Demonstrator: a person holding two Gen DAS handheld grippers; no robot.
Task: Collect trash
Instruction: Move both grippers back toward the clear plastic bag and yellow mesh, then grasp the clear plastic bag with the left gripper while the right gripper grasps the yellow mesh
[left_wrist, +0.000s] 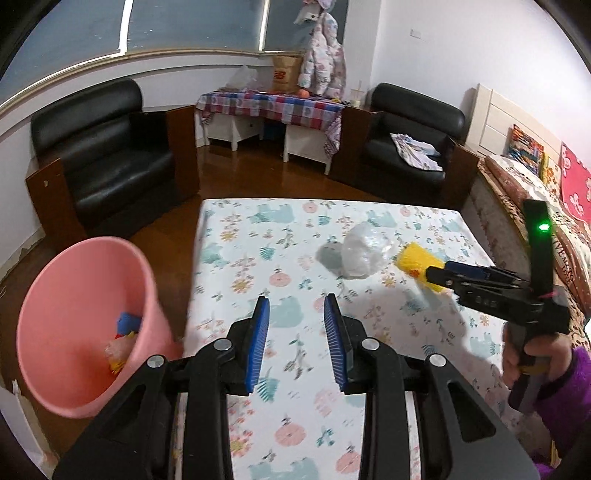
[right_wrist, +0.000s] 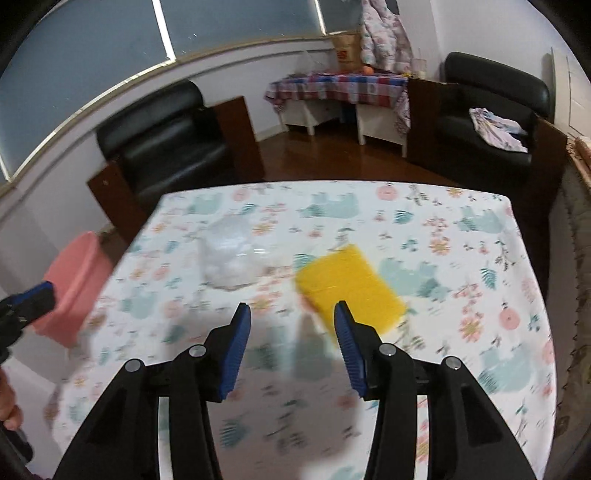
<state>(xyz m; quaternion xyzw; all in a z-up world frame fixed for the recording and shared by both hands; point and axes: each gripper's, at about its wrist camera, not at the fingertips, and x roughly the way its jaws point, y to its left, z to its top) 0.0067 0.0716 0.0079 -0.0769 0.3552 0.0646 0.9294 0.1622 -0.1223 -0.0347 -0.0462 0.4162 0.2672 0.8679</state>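
Right hand-held gripper (right_wrist: 291, 336) spread wide, empty, nearing yellow sponge (right_wrist: 351, 284) at 1 o'clock for pickup; left hand-held gripper (left_wrist: 296, 321) wide, empty, beside pink bin (left_wrist: 92, 295) for drop-off.

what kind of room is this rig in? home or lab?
Most likely a lived-in home room, part bedroom, part sitting room: black armchairs by the window, a bed with patterned covers along the right, and a child's jacket hanging over a cloth-covered side table.
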